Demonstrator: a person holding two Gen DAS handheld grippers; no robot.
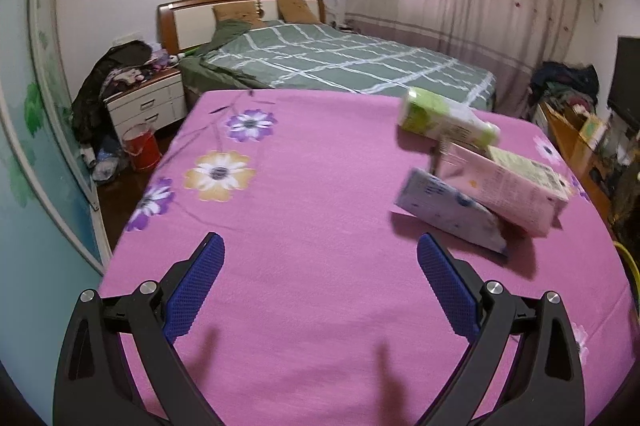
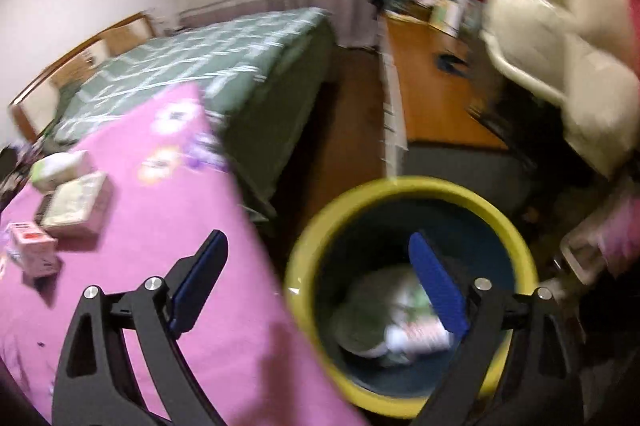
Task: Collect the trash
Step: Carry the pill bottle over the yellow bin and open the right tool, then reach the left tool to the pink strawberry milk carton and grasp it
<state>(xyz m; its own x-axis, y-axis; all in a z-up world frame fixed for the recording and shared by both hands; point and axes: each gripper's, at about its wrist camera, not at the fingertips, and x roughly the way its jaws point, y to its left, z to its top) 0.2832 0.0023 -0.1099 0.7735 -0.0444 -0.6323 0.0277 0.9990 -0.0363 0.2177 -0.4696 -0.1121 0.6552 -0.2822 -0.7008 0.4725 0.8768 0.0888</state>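
Three packets lie on the pink flowered cloth point(image 1: 304, 185): a green packet point(image 1: 444, 117) at the far side, a pink carton point(image 1: 516, 181) leaning across a white-and-blue packet point(image 1: 448, 214). My left gripper point(image 1: 320, 254) hovers open over the cloth, to the left of them and nearer the camera, with nothing between its blue pads. In the right wrist view my right gripper point(image 2: 318, 250) is open and empty above the gap between the cloth's edge and a yellow-rimmed bin point(image 2: 308, 238). Crumpled white and green trash point(image 2: 384, 322) lies at the bin's bottom. The green packet point(image 2: 60, 165) and cartons point(image 2: 76, 205) show at left.
A green checked bed point(image 1: 340, 61) lies beyond the cloth, with a nightstand point(image 1: 148, 101) and a red bucket point(image 1: 140, 145) to its left. A wooden desk point(image 2: 432, 89) and a cream padded chair point(image 2: 560, 37) stand beyond the bin. Dark floor separates the bed from the desk.
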